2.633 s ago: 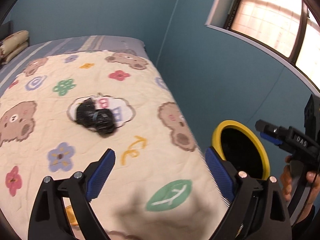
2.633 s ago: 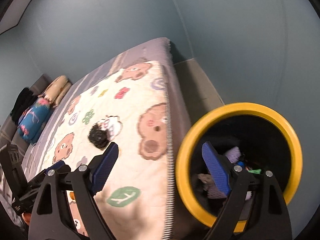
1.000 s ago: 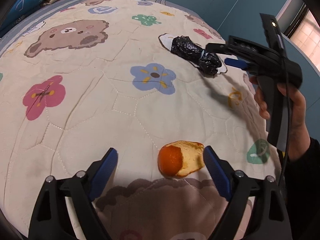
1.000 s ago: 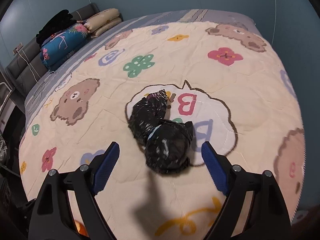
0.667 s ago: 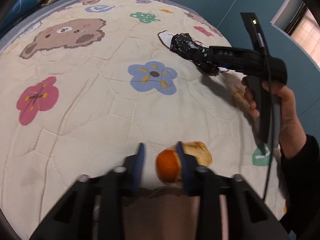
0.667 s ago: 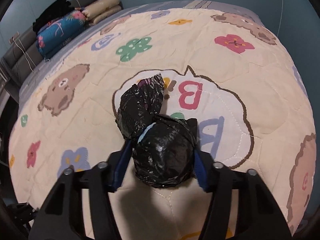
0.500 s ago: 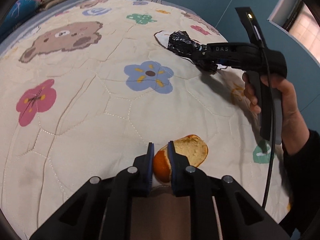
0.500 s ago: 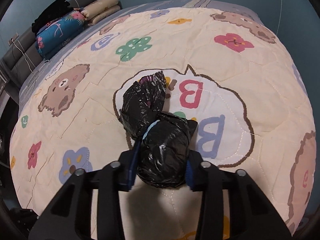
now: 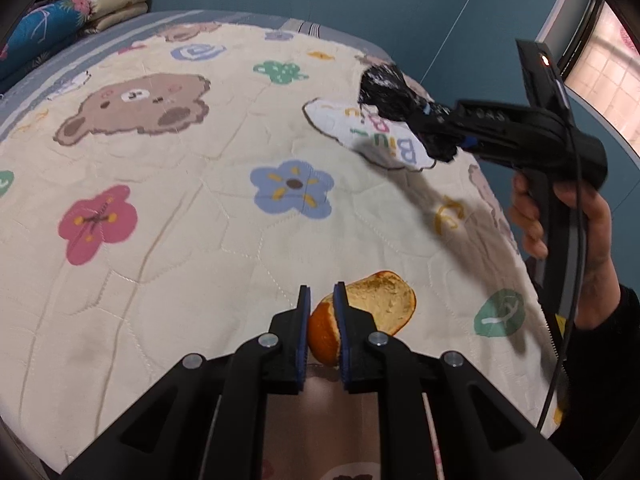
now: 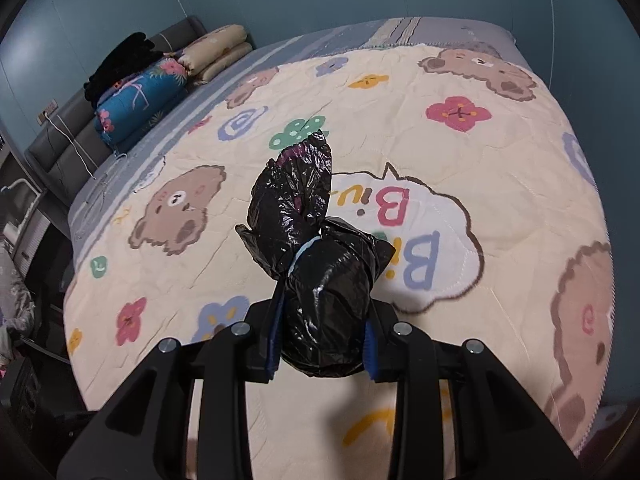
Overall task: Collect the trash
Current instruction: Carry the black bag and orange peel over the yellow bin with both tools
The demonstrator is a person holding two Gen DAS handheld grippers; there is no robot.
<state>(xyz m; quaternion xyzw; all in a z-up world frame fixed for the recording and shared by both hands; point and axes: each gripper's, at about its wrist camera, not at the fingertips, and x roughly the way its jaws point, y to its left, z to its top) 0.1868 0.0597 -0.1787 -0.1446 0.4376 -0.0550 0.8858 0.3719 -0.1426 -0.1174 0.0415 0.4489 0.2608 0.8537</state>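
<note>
Left wrist view: the left gripper (image 9: pixel 321 300) has its jaws pressed on one piece of orange peel (image 9: pixel 362 312); the orange rind sits between the pads, and the pale inner side curls out past the right pad. The peel looks raised just off the quilt (image 9: pixel 180 184). Judged from its look, the peel is light, thin and bendable; a pinch across the rind edge, as now, should hold it, though a hard squeeze may fold or tear it.

Ahead and to the right of these jaws, the right gripper (image 9: pixel 430 122) holds one black plastic bag (image 9: pixel 394 98) clear above the speech-bubble print on the quilt.

Right wrist view: the right gripper (image 10: pixel 320 340) has just been closing and now pinches the knotted lower bulge of the black plastic bag (image 10: pixel 316 264); both blue pads bear on the film. The upper lobe stands free beyond the tips. The bag appears light, soft, crumpled and slick, so the grip belongs on the fuller bulge, not on the loose film.

Count: two trash items, one per gripper. No other trash is visible on the quilt. Folded bedding (image 10: pixel 160 76) lies far ahead to the left.
</note>
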